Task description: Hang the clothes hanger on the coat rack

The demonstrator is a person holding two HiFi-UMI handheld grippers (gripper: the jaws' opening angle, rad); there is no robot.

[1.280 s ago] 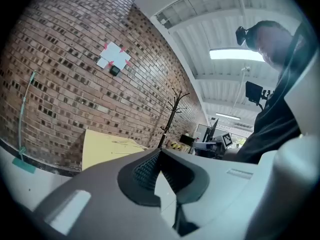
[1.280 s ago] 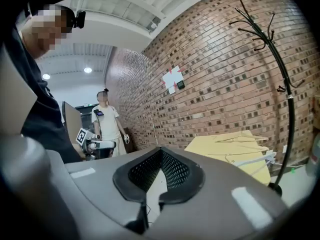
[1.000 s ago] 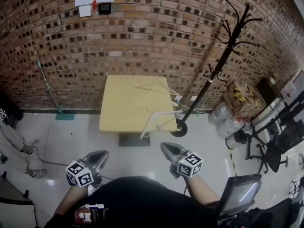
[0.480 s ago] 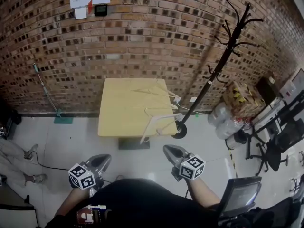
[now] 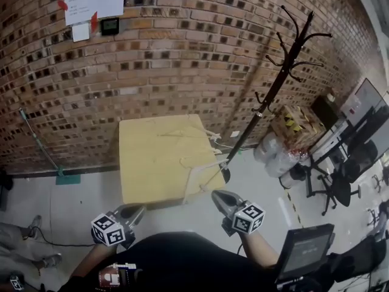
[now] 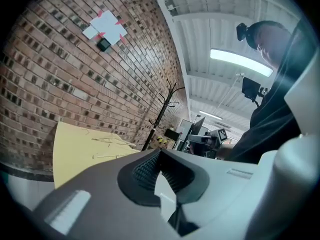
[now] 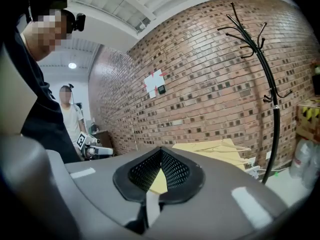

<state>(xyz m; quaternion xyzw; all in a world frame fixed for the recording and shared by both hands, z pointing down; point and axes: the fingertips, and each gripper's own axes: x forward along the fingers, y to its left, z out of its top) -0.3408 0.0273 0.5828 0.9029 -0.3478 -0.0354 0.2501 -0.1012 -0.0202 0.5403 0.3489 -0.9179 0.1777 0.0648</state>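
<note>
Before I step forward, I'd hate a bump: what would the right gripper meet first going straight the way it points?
Most likely the yellow table, straight ahead of the right gripper; nothing shows nearer in that line, though depth is unclear.

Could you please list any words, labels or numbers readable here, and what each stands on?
Nothing reads clearly.
White paper sheet taped to the brick wall: print too small.
Brown cardboard box with yellow-black marks: blurred.
Black-and-white marker cubes: patterns only, no words.
</note>
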